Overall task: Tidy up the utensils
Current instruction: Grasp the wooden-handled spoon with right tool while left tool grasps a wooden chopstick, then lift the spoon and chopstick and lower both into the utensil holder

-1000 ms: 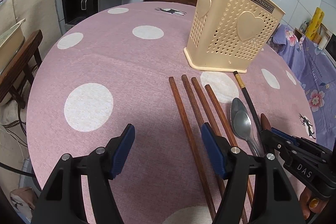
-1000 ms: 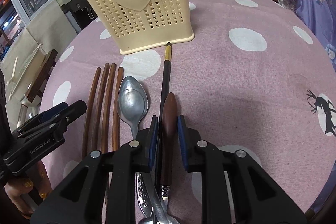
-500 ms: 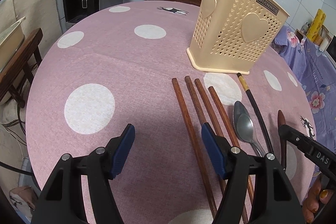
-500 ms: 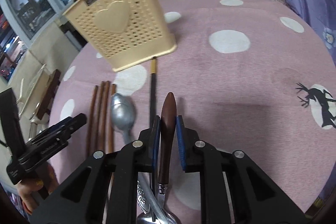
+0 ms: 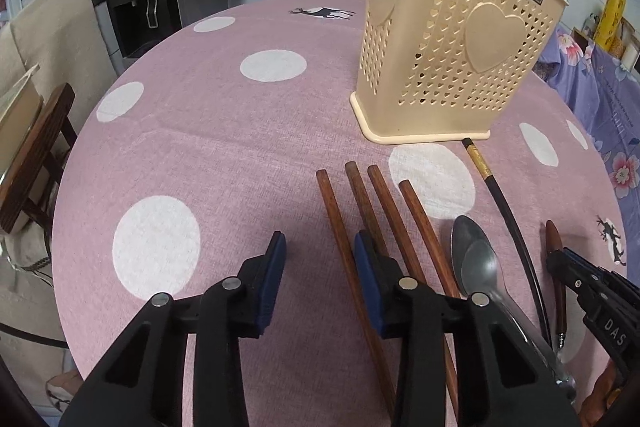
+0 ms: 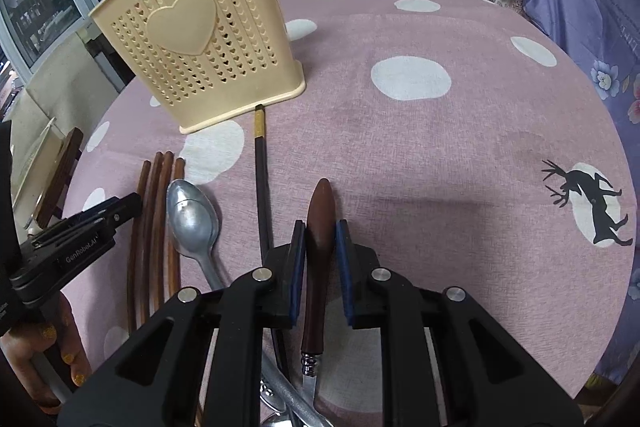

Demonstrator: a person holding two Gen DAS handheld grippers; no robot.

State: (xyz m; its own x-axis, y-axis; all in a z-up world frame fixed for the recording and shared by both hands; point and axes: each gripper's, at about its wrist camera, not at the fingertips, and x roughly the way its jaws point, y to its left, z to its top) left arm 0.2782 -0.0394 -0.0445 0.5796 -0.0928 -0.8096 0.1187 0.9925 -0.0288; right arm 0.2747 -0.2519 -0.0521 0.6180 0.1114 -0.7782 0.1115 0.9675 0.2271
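Right gripper [image 6: 318, 259] pinches the wooden-handled knife [image 6: 318, 247]; left gripper [image 5: 320, 281], jaws just narrowing, straddles the outermost chopstick [image 5: 344, 259] unpinched.
Centre that chopstick before squeezing, then carry it to the cream holder [image 5: 444, 39] beyond.

A round table [image 5: 224, 131] in pink polka-dot cloth bears a cream utensil holder [image 5: 452, 59], four wooden chopsticks [image 5: 360, 211], a black chopstick [image 5: 508, 211] and a spoon [image 5: 476, 263].
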